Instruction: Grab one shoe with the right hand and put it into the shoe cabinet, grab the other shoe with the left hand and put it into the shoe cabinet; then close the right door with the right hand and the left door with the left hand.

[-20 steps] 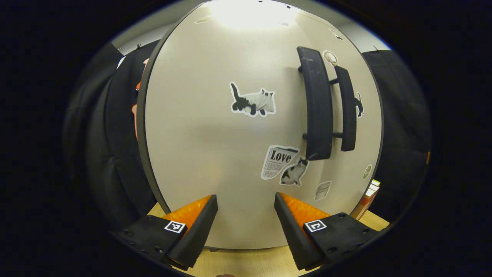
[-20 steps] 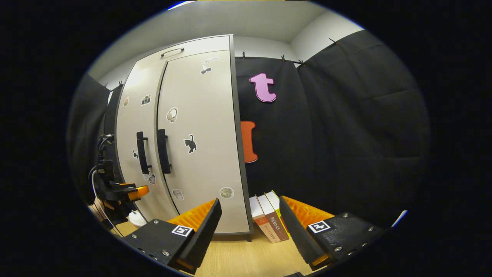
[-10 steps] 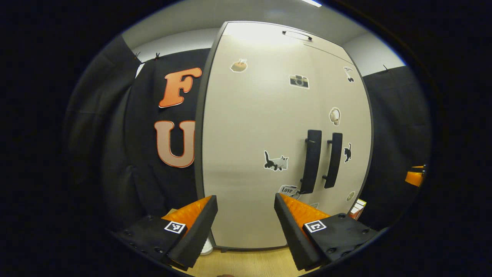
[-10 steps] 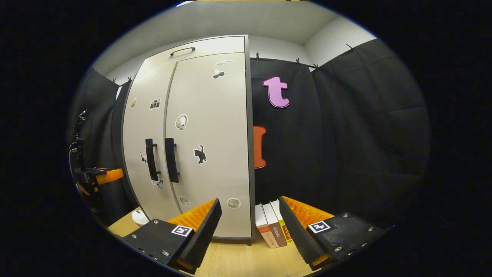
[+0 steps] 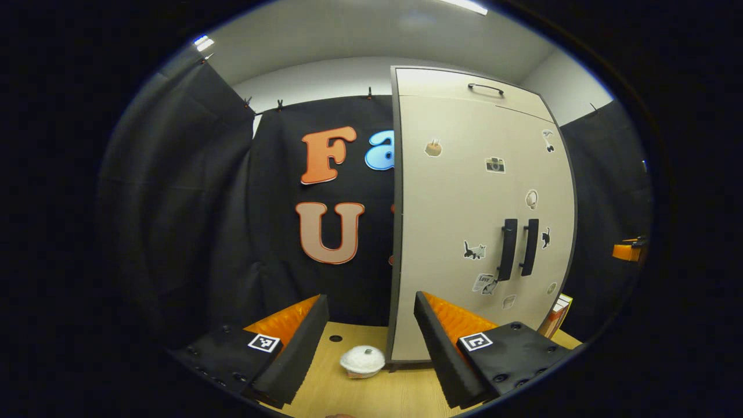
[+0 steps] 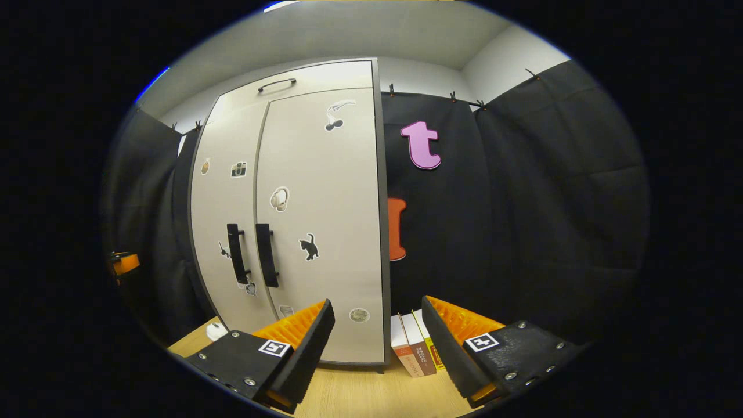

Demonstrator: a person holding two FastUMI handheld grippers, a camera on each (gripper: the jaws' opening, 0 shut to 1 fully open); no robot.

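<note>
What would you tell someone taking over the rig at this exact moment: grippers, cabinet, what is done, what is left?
Left gripper: open, holding nothing, clear of the cabinet.
Right gripper: open, holding nothing, also clear of it.
Shoe cabinet: stands on the table; left door and right door both look shut, with the two handles side by side. No shoe is to be seen outside, so both are presumably inside.
Nearby: books beside the cabinet, a small white lidded dish at its other side.
Done: by the look of it, everything.
Left: nothing obvious; perhaps check that the doors are flush.
</note>
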